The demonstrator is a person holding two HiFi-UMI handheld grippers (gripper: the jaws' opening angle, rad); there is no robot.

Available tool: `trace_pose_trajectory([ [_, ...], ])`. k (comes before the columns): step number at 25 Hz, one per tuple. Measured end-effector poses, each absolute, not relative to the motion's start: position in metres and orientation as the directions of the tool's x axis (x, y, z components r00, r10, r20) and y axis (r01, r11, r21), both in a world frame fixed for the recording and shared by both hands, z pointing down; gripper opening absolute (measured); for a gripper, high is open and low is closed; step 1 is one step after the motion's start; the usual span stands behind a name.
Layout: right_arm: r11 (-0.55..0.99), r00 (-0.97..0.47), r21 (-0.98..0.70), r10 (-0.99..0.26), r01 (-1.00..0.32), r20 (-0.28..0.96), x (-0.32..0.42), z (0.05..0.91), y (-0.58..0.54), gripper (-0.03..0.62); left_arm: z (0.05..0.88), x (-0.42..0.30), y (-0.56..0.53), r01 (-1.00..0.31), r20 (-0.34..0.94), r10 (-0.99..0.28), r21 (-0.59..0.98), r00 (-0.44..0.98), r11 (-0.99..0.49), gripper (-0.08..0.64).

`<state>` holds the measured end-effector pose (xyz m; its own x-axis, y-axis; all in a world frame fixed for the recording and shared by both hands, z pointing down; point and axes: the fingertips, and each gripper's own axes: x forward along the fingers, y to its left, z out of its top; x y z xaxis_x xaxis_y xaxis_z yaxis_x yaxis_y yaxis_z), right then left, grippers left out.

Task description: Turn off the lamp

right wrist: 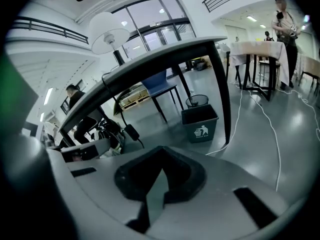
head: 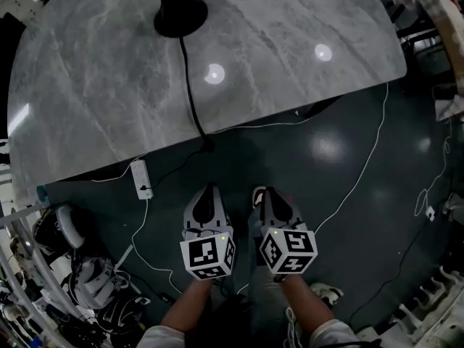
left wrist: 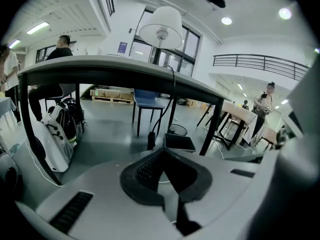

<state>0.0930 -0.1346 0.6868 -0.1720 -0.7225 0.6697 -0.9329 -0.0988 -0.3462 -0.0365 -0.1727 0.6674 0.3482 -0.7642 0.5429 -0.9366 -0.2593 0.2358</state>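
**Condition of grippers.** The left gripper [head: 209, 190] and right gripper [head: 260, 193] hang side by side at 6 o'clock in the head view, over the dark floor and just short of the table [head: 304, 85] edge. In both gripper views the 2 jaws are pressed together at the tips with nothing between them.

**Location of task item.** The lamp base [head: 179, 9] stands on the tabletop at 12 o'clock. Its cord [head: 192, 93] runs toward 6 o'clock and drops over the near edge. The white shade [left wrist: 161, 26] shows above the table in the left gripper view.

**Step in hand (judgement).** This is the approach, with nothing reached yet. First find the switch. A black block on the cord [left wrist: 151, 140] hangs below the table, and a white power strip [head: 142, 179] lies on the floor at 10 o'clock from the left gripper. Either may carry the switch. A button could be pressed with the jaws kept together. The stem should not be pushed sideways.

**Not determinable.**
1. No switch is visible in any view.
2. Whether the bulb is lit cannot be told, as the shade reads white against bright ceiling lights.
3. The upper lamp is cut off in the head view.
4. The nature of the block, adapter or switch, is unclear.
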Motion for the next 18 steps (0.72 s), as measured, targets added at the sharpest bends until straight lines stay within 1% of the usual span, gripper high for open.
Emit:
trace_pose_trajectory([
  [5,-0.065,-0.186,-0.338,-0.731,-0.939,0.657,0.087,0.632,-0.132,-0.002,0.619,-0.029,-0.156,-0.929,0.558,-0.744,0.256,0.369,-0.268,0.008],
  [9,-0.036,-0.198,-0.342,-0.755,-0.939,0.625,0.080,0.583,-0.146,-0.002,0.563,-0.024,-0.169,-0.925,0.516,-0.768,0.240,0.380,-0.296,0.008],
  [12,-0.015,-0.220,-0.356,-0.760,-0.934,0.611,0.072,0.544,-0.144,-0.002,0.521,-0.025,-0.170,-0.921,0.508,-0.769,0.230,0.388,-0.313,0.008],
  [18,0.071,-0.264,-0.333,-0.768,-0.940,0.583,0.054,0.472,-0.141,-0.002,0.444,-0.035,-0.162,-0.920,0.466,-0.794,0.204,0.391,-0.334,0.008],
])
